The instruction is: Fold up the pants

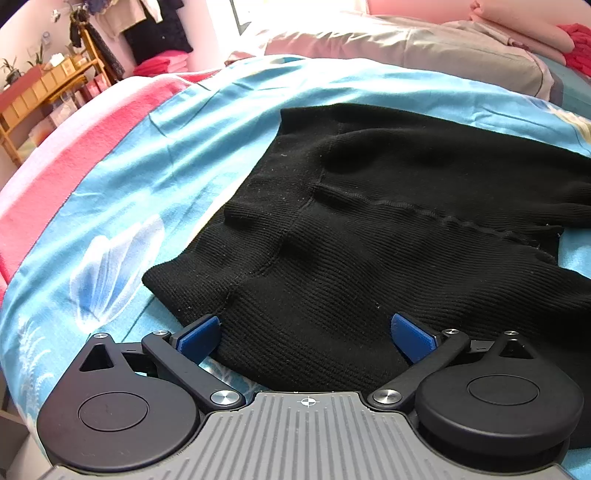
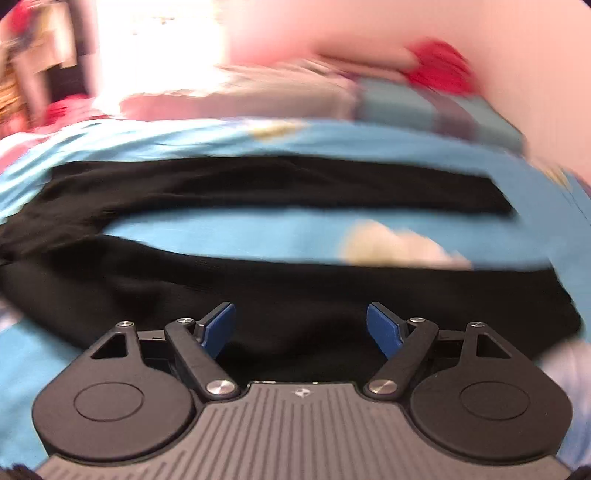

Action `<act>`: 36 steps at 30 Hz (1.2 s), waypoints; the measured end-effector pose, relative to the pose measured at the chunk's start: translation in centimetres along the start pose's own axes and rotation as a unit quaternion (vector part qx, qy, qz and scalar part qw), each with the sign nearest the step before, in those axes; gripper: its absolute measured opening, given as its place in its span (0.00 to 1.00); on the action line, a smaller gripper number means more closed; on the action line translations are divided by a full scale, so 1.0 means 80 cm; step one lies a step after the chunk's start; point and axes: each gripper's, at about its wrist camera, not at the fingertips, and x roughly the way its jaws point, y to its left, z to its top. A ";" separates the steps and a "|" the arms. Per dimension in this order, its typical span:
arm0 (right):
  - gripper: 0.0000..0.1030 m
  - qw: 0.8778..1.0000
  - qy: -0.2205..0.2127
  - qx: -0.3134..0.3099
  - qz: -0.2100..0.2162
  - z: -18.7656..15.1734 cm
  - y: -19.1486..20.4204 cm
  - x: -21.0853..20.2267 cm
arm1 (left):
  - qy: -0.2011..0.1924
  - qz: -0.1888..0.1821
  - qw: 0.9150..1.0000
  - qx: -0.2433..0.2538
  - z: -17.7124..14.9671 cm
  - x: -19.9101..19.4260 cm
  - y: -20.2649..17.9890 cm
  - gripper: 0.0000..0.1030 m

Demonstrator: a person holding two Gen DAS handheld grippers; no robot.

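One pair of black pants [image 1: 388,229] lies on the blue bedsheet [image 1: 155,155] of the bed, and there are two grippers, one over each end of it. In the left wrist view the left gripper [image 1: 306,332] has its two blue fingers [image 1: 199,338] spread wide apart, and the near edge of the pants at the waist part lies between them — the fabric touches the inner side of the left finger, but nothing is pinched. From here the waist edge runs up and to the right, and one seam goes across the cloth. To the left of the pants there is a broad free strip of sheet with a white flower print [image 1: 114,266], and beyond it one pink blanket [image 1: 74,155] along the bed edge. In the back I can count one wooden shelf [image 1: 40,92], some hanging clothes [image 1: 155,29] and one grey pillow [image 1: 424,51]. The right wrist view is blurred. There the right gripper [image 2: 301,328] also has its two blue fingers [image 2: 382,328] spread, above the nearer of the two legs [image 2: 295,291]; the second leg [image 2: 280,184] lies farther back, and a band of blue sheet stays open between the two legs — they join only at the left side. Whether the fingers touch the cloth I cannot tell.
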 end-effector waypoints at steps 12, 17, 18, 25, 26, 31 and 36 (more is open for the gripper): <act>0.88 0.999 -0.015 0.003 -0.032 -0.019 -0.047 -0.015 | 0.002 0.010 1.000 -0.002 0.000 -0.001 -0.005 1.00; 0.93 0.999 0.000 0.027 -0.020 -0.034 -0.069 -0.003 | 0.002 0.013 1.000 -0.005 -0.001 -0.001 -0.006 1.00; 0.94 0.999 0.001 0.034 -0.019 -0.037 -0.074 -0.006 | 0.002 0.013 1.000 -0.006 -0.001 -0.001 -0.006 1.00; 0.94 0.997 0.006 0.061 -0.038 -0.057 -0.097 -0.032 | 0.004 0.017 1.000 -0.005 0.000 -0.001 -0.008 1.00; 0.94 0.997 0.004 0.070 -0.036 -0.059 -0.100 -0.036 | 0.006 0.017 1.000 -0.007 0.001 -0.001 -0.008 1.00; 0.92 0.993 -0.006 0.113 -0.013 -0.061 -0.115 -0.053 | 0.012 0.021 1.000 -0.013 0.003 -0.002 -0.008 1.00; 0.91 0.992 -0.013 0.123 0.000 -0.058 -0.114 -0.061 | 0.014 0.020 1.000 -0.010 0.000 -0.012 -0.010 1.00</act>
